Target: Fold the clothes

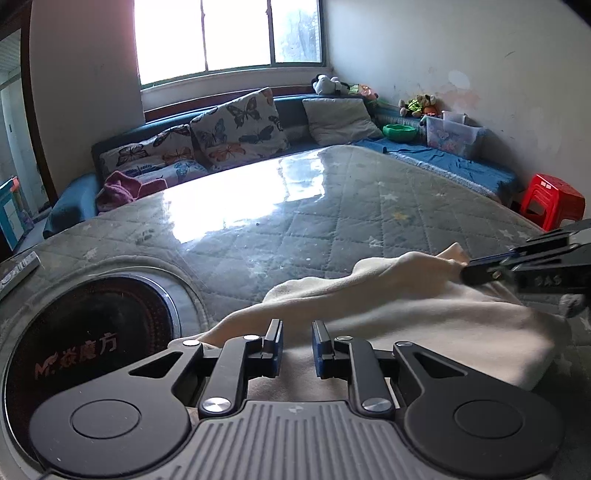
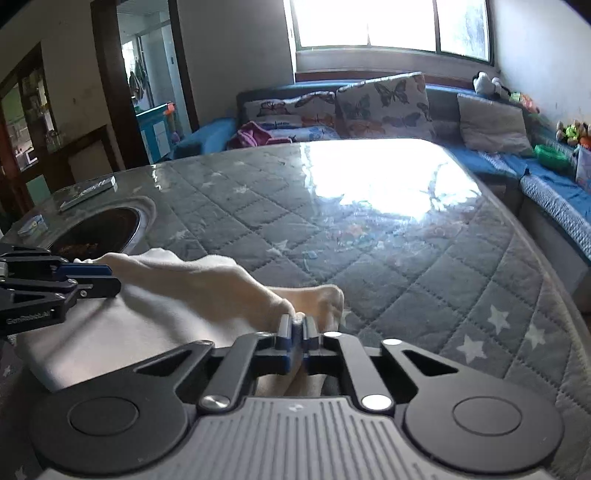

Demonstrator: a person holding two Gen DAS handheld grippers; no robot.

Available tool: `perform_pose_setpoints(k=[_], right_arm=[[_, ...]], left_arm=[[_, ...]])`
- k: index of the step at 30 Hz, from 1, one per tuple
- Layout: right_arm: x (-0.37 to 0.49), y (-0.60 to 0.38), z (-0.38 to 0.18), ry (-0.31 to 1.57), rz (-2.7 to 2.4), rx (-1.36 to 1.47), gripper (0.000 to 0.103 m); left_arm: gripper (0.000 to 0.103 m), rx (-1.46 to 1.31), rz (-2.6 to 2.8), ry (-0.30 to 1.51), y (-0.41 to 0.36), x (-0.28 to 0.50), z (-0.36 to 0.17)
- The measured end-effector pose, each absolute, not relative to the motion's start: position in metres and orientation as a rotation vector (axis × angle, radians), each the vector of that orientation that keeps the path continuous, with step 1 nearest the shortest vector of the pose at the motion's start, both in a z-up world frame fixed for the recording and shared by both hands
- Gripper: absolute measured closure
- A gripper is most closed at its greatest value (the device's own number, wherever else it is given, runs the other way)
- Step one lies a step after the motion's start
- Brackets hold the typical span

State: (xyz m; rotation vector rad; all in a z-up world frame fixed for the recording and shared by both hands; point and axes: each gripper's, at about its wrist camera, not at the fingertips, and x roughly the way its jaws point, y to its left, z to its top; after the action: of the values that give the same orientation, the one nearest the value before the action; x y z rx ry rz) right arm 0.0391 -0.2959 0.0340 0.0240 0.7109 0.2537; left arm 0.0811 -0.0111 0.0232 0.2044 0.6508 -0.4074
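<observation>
Folding is underway: the cream garment (image 1: 424, 321) lies beside the round burner (image 1: 92, 332). The right gripper (image 2: 298, 326) pinches its edge; the left gripper (image 1: 297, 341) hovers spread over it and probably should grab next.

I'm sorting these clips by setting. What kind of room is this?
Most likely a home living or dining room: a corner sofa with butterfly cushions under a window, stuffed toys on the ledge, and a quilt-covered table with a built-in cooktop.
</observation>
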Motion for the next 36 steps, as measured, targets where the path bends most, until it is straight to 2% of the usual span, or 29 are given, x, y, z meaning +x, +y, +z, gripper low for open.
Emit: perform_pose_setpoints(k=[8, 19, 28, 36], right_arm=[[0.048, -0.298, 0.026, 0.698, 0.214, -0.003, 0.097], [0.06, -0.266, 0.056, 0.683, 0.346, -0.014, 0.095], [0.097, -0.231, 0.033, 0.748, 0.377, -0.05, 0.095], [0.08, -0.24, 0.047, 0.725, 0.393, -0.035, 0.095]], left_arm=[[0.082, 0.163, -0.38, 0.685, -0.002, 0.091, 0.013], [0.082, 0.128, -0.404, 0.67, -0.004, 0.103, 0.027], [0.082, 0.102, -0.395, 0.7, -0.001, 0.121, 0.018], [0.082, 0.115, -0.394, 0.698, -0.003, 0.12, 0.018]])
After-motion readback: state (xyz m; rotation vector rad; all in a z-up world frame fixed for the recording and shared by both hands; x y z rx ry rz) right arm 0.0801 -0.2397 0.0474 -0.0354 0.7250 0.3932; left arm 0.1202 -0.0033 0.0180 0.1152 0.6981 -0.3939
